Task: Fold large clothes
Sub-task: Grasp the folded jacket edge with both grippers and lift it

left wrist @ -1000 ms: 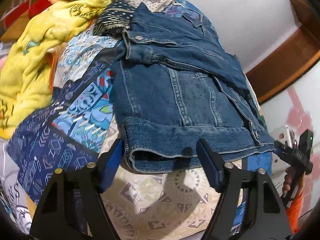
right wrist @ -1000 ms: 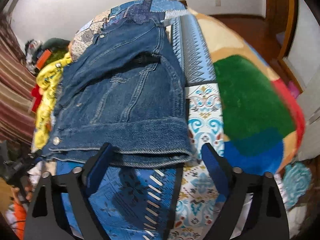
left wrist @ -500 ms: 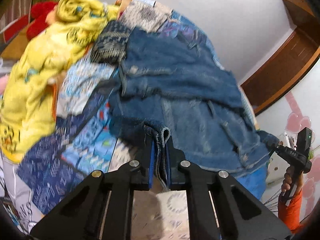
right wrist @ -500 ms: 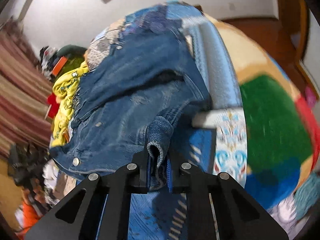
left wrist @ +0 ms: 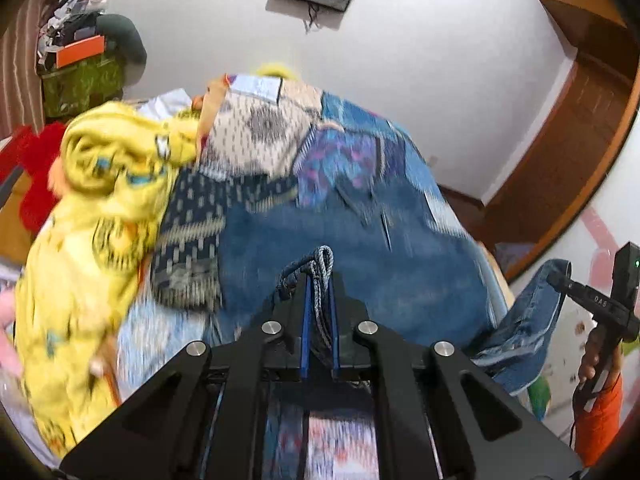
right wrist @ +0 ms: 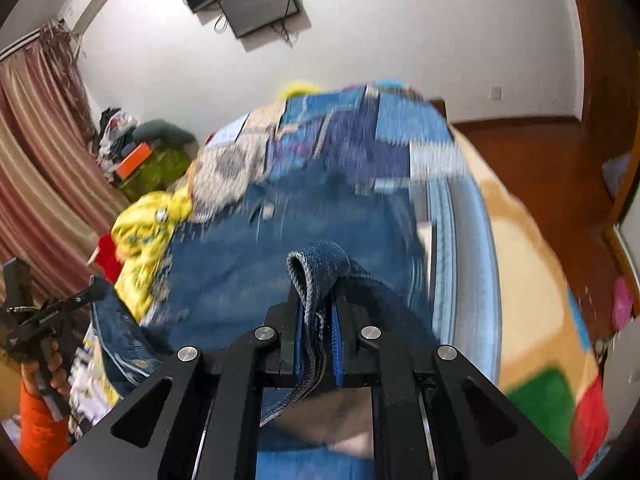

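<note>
Hem lifted: both grippers, spread at the bed-level hem a second ago, now clenched on it and raised.
Left gripper and right gripper each pinch the denim jacket hem between pads; body trails beyond fingertips over the bed. Heavy, stiff denim; the thick hem seam looks grippy.

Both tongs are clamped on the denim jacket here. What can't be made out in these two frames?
- Left wrist view: the jacket is motion-blurred, so seams and buttons are unreadable; its near hem is hidden behind the left tongs.
- Right wrist view: the jacket's far part is smeared; the right tongs cover the cloth below the grip.
- Bedspread: pattern blurred in both views.
- Yellow garment: print illegible, cut by the left edge.
</note>
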### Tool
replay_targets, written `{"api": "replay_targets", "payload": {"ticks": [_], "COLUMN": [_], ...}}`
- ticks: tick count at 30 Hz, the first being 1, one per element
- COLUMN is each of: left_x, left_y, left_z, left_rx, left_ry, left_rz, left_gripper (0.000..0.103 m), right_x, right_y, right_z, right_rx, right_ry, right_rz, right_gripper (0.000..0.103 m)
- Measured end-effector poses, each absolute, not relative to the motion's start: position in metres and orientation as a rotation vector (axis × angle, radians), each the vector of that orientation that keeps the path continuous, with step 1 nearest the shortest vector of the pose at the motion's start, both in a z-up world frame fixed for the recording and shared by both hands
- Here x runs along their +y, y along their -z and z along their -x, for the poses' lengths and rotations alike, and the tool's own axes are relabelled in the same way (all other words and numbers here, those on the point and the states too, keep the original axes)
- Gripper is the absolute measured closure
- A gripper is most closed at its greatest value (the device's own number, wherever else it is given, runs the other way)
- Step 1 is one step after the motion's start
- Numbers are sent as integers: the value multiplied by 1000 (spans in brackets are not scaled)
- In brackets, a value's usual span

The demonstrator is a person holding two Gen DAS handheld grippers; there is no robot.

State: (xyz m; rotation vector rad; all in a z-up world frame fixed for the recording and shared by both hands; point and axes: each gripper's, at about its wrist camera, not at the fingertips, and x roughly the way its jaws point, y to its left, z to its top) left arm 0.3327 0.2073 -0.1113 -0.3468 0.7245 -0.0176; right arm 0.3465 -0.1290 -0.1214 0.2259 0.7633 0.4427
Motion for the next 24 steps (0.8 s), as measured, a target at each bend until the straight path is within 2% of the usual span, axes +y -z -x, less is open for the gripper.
{"api": "replay_targets", "payload": {"ticks": [6,13,15,19,24], "left_x": [232,237,240,245,247], "left_y": [124,203,223,234,207], "left_z": [-428,-501,-511,-515,-500], "left_rx": [721,866,900,927,918], "left_ry": [-59,-158,-212,-266,-254], "left_rz": [375,310,303,244,203], "left_gripper": [96,96,96,96,96], "right_x": [-125,-108,-111,-130,-144], "right_y": [135,204,219,218,181], "right_z": [-440,-501,-504,-507,-499], "right_rx": [777,908,921,929,844], "right_ry": [-364,-297,-313,-365,-302], "right_rz": [-318,-315,-360,-467,-399], "right_gripper": [93,93,89,85,75]}}
